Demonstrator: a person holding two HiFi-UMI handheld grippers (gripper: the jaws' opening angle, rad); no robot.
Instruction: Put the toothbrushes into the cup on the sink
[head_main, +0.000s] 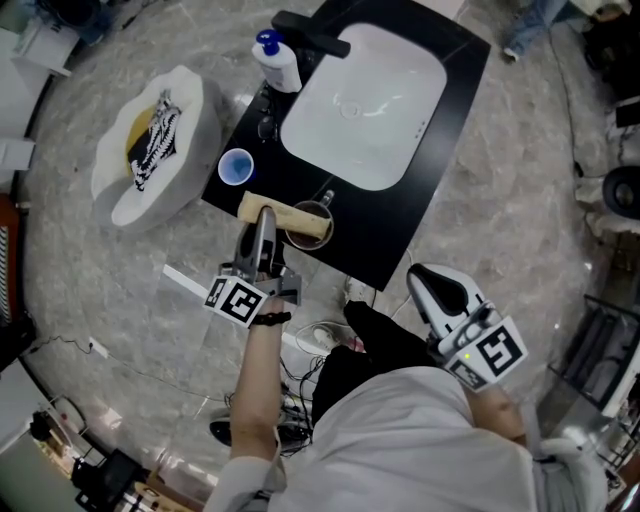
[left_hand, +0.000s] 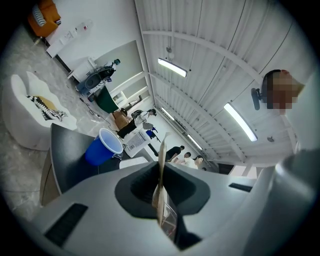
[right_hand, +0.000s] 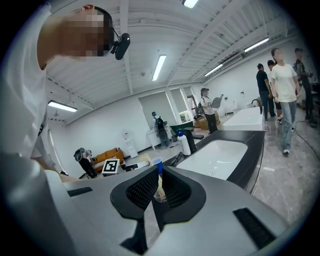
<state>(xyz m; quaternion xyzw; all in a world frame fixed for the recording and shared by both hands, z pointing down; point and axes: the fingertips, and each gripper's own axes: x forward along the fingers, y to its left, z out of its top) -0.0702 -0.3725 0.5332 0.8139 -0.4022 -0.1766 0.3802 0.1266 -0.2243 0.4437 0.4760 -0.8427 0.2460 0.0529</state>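
Seemingly the toothbrushes are inside the flat tan card pack (head_main: 249, 207), since none lies loose in view. The pack is at the near edge of the glossy black surface (head_main: 400, 230). The left tool (head_main: 265, 213) is clamped on it, its jaws pinching the thin card edge-on. Gripping the card by its flat faces should keep it from swivelling, which I judge suits carrying it or holding it firm for opening. Whether the pack rests on the surface or hangs just above it I cannot tell.

Just beside it at three o'clock stands a round brown cup (head_main: 308, 230); a thin stick rises from it, too small to name. At ten o'clock from the pack, near the surface's left edge, the bright blue plastic cup (head_main: 236, 166) stands upright with its mouth open, ready to receive. The white rectangular basin (head_main: 370, 110) fills the one o'clock side, and a white pump bottle with a blue top (head_main: 278, 66) stands beyond the blue cup.

Well apart at four o'clock, the right tool (head_main: 428, 280) hangs off the surface. Its jaws are only a slit apart with nothing between them, so it is probably waiting to help.
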